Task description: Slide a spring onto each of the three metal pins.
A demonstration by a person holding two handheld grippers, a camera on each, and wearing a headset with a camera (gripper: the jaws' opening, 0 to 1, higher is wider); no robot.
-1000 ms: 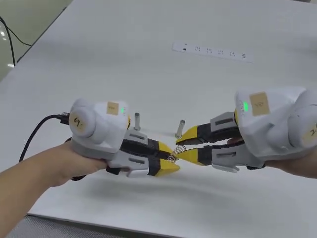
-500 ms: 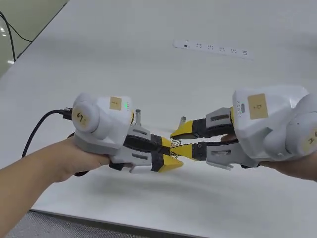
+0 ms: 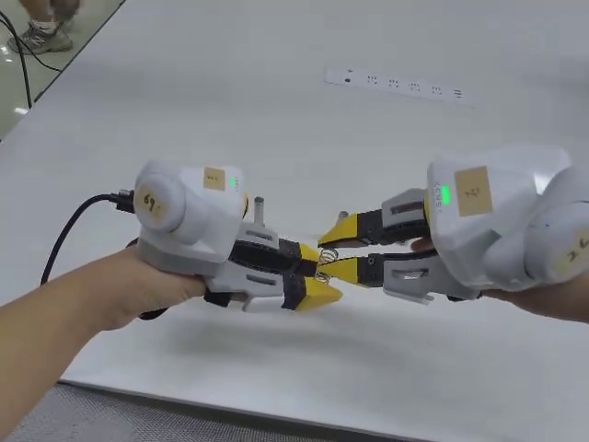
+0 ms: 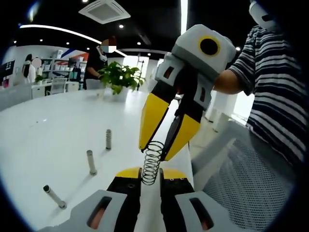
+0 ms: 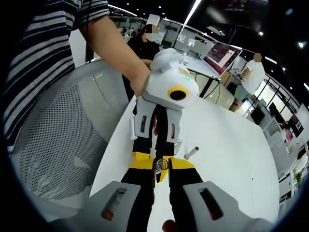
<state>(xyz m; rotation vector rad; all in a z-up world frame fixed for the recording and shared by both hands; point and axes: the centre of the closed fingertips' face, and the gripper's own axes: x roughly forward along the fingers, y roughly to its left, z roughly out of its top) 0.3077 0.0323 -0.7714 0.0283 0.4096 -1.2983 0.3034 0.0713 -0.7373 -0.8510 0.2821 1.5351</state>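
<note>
A small metal spring (image 4: pixel 152 162) (image 3: pixel 324 267) is held in the air between the two grippers, which meet tip to tip above the near part of the white table (image 3: pixel 230 110). My left gripper (image 4: pixel 150 174) (image 3: pixel 311 279) is shut on the spring's near end. My right gripper (image 5: pixel 161 164) (image 3: pixel 333 253) pinches the other end, where the spring (image 5: pixel 161 165) appears end-on between its yellow fingers (image 4: pixel 152 116). Three short metal pins stand bare on the table: the far pin (image 4: pixel 108 139), the middle pin (image 4: pixel 91 162) and the near pin (image 4: pixel 53 195). One pin (image 3: pixel 259 206) shows just behind the left gripper.
A white power strip (image 3: pixel 396 85) lies far back on the table. A black cable (image 3: pixel 78 226) trails from the left gripper. A mesh chair (image 5: pixel 63 140) stands at the table's near edge. People and a plant (image 4: pixel 118 79) are in the background.
Both grippers have lifted slightly and drawn closer tip to tip. The right gripper's jaws have closed in around the spring's free end.
</note>
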